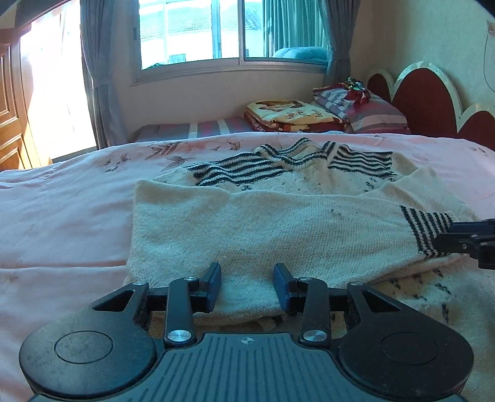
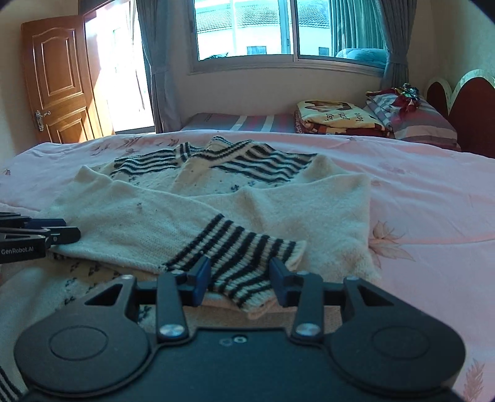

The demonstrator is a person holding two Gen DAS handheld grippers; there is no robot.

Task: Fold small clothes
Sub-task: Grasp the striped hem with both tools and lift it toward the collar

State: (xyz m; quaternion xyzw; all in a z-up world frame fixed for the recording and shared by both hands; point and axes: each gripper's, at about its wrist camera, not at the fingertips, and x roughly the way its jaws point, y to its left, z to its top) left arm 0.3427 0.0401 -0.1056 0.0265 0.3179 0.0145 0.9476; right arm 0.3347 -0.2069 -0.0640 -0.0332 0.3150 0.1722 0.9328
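A cream knit sweater (image 1: 263,222) with dark stripes at the collar lies on the pink bedspread (image 1: 62,201), its sleeves folded across the body. My left gripper (image 1: 247,284) is open low over the near edge of the folded sleeve, with plain cream knit lying in the gap between its blue pads. In the right wrist view the sweater (image 2: 309,204) fills the middle. My right gripper (image 2: 239,278) is open with the sleeve's striped cuff (image 2: 241,247) lying between its fingers, and the pads are not pressing on it. Each gripper shows at the other view's edge: the right gripper (image 1: 464,238) and the left gripper (image 2: 55,232).
Folded blankets (image 1: 294,114) and a striped pillow (image 1: 371,114) sit at the far side of the bed by the red scalloped headboard (image 1: 427,92). A window (image 2: 287,27) with grey curtains is behind. A wooden door (image 2: 58,80) stands at the far left.
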